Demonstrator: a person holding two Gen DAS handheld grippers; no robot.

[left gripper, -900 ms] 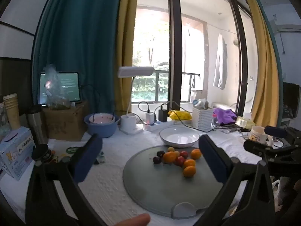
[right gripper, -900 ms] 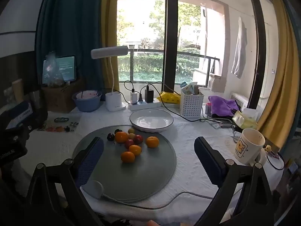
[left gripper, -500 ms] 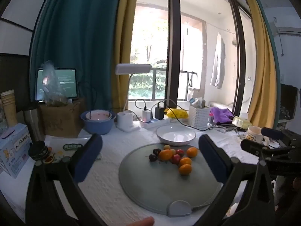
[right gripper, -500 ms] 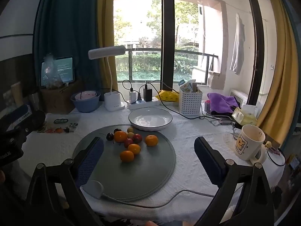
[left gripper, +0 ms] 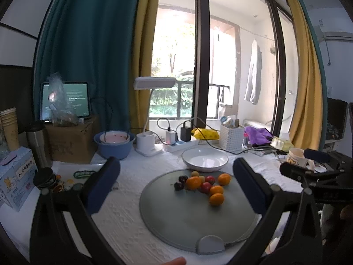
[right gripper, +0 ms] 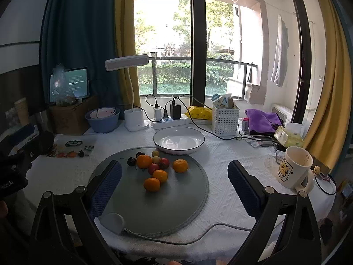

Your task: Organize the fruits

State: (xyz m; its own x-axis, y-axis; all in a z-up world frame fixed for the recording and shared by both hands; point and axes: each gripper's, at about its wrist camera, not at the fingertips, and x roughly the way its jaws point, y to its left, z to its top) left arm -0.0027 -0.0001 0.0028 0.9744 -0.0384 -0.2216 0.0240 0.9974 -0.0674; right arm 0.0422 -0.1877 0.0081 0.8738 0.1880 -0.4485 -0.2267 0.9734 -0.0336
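Observation:
A cluster of small fruits sits on a round grey mat (right gripper: 154, 207) (left gripper: 187, 216): several oranges (right gripper: 152, 184) (left gripper: 216, 199), red plums (right gripper: 153, 168) (left gripper: 206, 186), dark cherries (right gripper: 131, 161) (left gripper: 178, 186) and pale green grapes (right gripper: 155, 153). Behind the mat stands an empty white plate (right gripper: 178, 140) (left gripper: 204, 159). My right gripper (right gripper: 174, 183) hovers open above the mat's near half with nothing between its fingers. My left gripper (left gripper: 176, 181) is open too, held back from the fruits, which show between its blue pads. The right gripper's black body (left gripper: 308, 176) shows at the right of the left wrist view.
A white mug (right gripper: 294, 167) stands at the right. At the back are a white basket (right gripper: 225, 119), a power strip (right gripper: 169, 121), a desk lamp (right gripper: 134, 119) and a blue bowl (right gripper: 103, 119). A cable (right gripper: 198, 236) runs from the mat's front edge. A blue box (left gripper: 15, 176) stands left.
Both grippers have tilted up and drawn slightly back, so the table and fruits sit lower in both views. Both stay open.

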